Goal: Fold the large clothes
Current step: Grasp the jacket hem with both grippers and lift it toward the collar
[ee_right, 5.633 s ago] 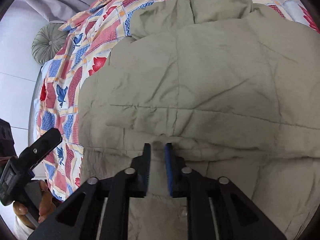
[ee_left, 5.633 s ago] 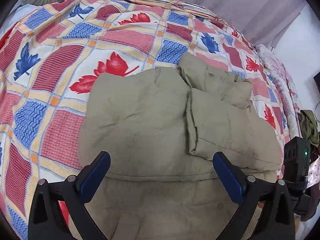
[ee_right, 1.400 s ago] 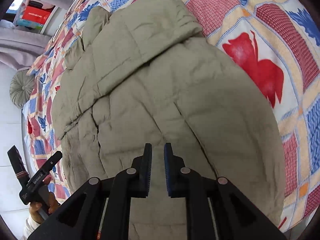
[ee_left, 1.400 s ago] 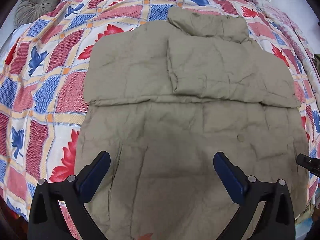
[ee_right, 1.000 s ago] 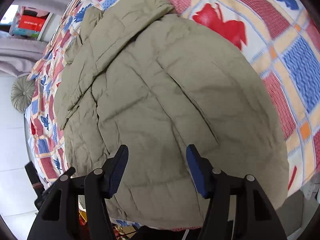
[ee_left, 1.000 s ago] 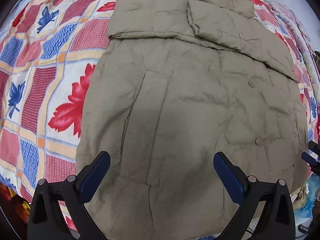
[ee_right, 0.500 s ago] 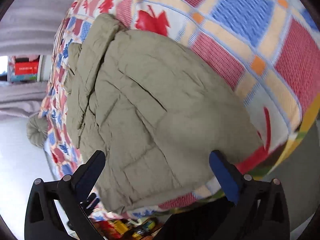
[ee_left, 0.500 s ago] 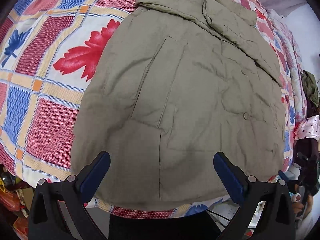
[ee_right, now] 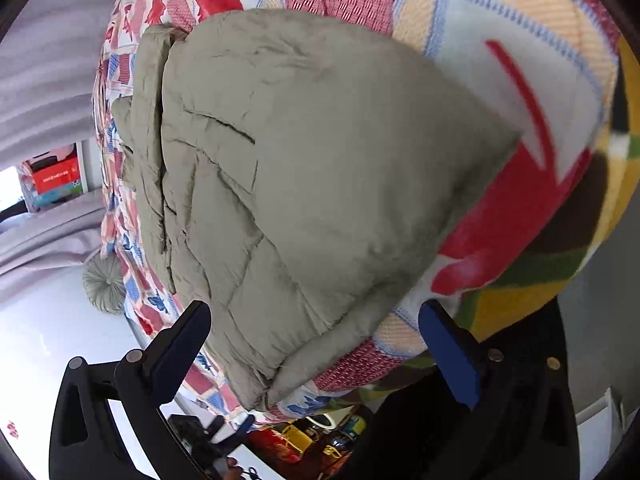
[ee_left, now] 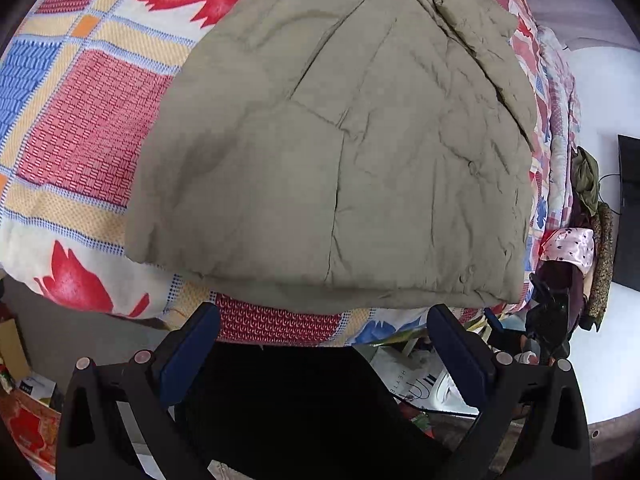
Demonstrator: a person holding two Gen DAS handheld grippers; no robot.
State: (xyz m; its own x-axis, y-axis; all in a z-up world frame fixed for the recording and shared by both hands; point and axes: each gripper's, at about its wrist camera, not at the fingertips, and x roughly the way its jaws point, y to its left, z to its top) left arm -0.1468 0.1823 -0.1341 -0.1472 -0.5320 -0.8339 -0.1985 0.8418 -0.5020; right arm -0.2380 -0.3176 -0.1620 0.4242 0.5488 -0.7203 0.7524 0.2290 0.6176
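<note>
Both my grippers, left gripper (ee_left: 323,344) and right gripper (ee_right: 316,340), hang jaws spread and empty just short of the jacket's (ee_left: 360,152) near hem, its length running away from me.

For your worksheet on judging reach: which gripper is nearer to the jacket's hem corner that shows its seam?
Right. The right gripper stands open with that jacket corner just above its fingertips. The left gripper, also open, hangs below the hem's middle, over the bedspread edge.
</note>
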